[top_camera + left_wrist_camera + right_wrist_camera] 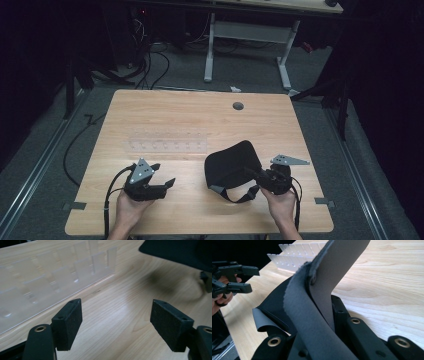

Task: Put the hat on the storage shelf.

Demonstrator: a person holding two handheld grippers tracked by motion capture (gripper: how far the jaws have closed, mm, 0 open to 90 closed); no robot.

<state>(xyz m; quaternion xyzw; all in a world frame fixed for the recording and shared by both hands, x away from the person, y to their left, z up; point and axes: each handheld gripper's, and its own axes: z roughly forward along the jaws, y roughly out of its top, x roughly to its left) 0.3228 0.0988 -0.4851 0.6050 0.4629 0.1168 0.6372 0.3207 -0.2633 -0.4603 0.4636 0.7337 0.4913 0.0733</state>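
Here we work at a pale wooden table (180,112) on grey carpet, dark room around. Our right gripper (257,176) is clamped on the black cap (232,162); our left gripper (165,180) gapes empty near a clear rack (167,142).

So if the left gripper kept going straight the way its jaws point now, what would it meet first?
Probably the black fabric piece held by the right gripper. The left gripper is open and empty, pointing across bare table; depth is unclear.
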